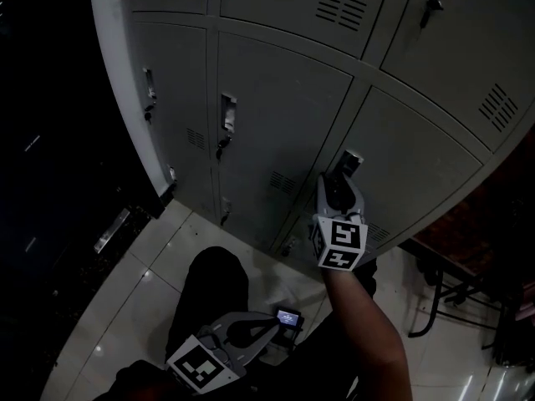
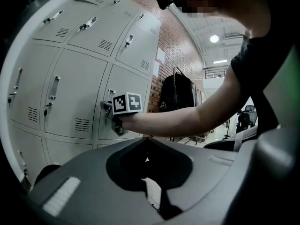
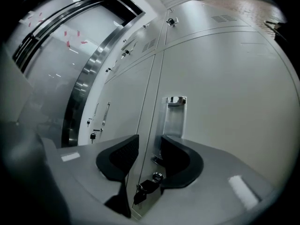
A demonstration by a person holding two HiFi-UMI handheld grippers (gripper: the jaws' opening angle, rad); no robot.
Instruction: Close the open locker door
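Observation:
The grey locker door with a recessed metal handle looks about flush with its neighbours. My right gripper is up against that handle. In the right gripper view its jaws stand open on either side of the door's left edge strip, just below the handle. Neither pad visibly presses on anything. A key with a dark fob hangs in the lock under the jaws. My left gripper hangs low by the person's legs, its fingertips together with nothing in them.
More grey locker doors with handles and keys fill the wall. A dark glass wall stands left of the lockers. Dark chair legs stand on the pale tiled floor at the right. A black bag hangs beyond the lockers.

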